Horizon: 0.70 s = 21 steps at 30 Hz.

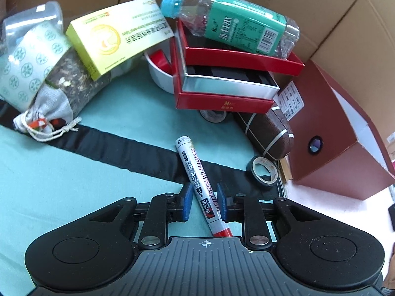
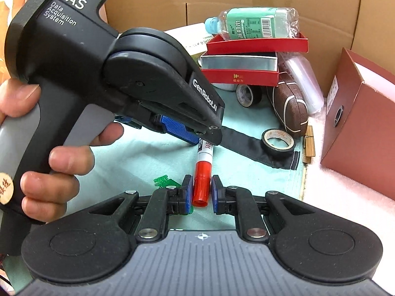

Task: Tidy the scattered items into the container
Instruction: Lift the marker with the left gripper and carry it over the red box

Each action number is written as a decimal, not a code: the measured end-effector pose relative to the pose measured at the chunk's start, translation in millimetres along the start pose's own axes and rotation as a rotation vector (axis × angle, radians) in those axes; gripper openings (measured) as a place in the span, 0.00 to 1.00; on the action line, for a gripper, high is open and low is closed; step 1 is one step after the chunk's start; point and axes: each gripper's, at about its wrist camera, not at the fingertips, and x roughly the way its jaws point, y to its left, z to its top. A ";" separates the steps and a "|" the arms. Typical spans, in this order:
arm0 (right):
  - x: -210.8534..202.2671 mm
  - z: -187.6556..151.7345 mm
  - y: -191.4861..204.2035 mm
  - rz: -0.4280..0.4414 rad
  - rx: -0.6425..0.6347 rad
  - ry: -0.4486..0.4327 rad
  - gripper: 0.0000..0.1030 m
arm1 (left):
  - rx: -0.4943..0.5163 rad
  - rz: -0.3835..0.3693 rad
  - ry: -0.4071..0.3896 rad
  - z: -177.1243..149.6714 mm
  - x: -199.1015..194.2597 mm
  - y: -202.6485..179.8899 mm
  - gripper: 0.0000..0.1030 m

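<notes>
A white whiteboard marker (image 1: 201, 185) with a red cap (image 2: 201, 185) lies on the teal cloth. My left gripper (image 1: 204, 201) straddles its white barrel, with small gaps between pads and barrel. My right gripper (image 2: 199, 192) straddles the red cap end, its jaws close beside the cap and a gap on the right. The left gripper's body (image 2: 138, 74) fills the upper left of the right wrist view. A dark red open box (image 1: 345, 133) stands at the right.
Stacked red boxes (image 1: 222, 81) carry a green-labelled bottle (image 1: 237, 22). A brown case (image 1: 266, 133), tape rolls (image 1: 263, 171), a yellow box (image 1: 116, 37), a cloth pouch (image 1: 49, 108) and a green clip (image 2: 164, 181) lie around. Cardboard walls stand behind.
</notes>
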 end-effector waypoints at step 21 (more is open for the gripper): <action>11.1 10.3 4.2 -0.028 0.000 -0.014 0.19 | 0.038 0.035 -0.002 -2.0 1.3 -7.4 0.25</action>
